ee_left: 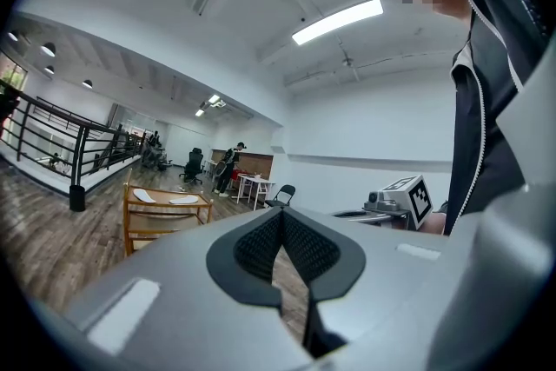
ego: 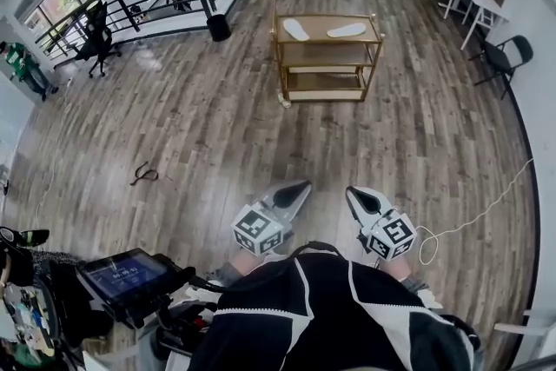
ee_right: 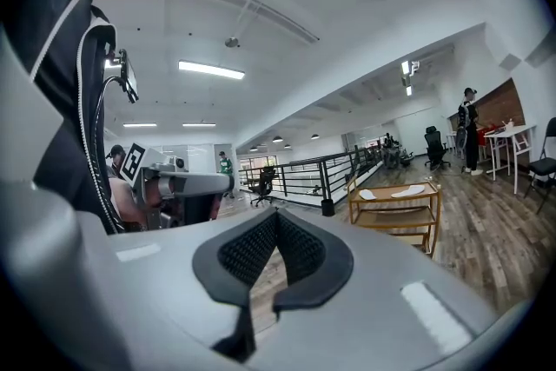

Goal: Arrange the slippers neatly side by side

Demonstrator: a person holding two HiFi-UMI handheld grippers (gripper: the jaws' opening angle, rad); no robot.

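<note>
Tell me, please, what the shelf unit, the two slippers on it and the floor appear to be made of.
Shelf unit: probably light wood with a smooth honey-coloured finish, judging by its slim posts and flat boards.
Slippers: white, matte and flat, perhaps cloth or foam; too small to tell.
Floor: planks in mixed brown and grey with a slight sheen; wood or laminate.

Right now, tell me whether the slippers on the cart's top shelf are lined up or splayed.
Splayed. The left slipper and right slipper lie apart on the wooden cart, angled in different directions.
</note>
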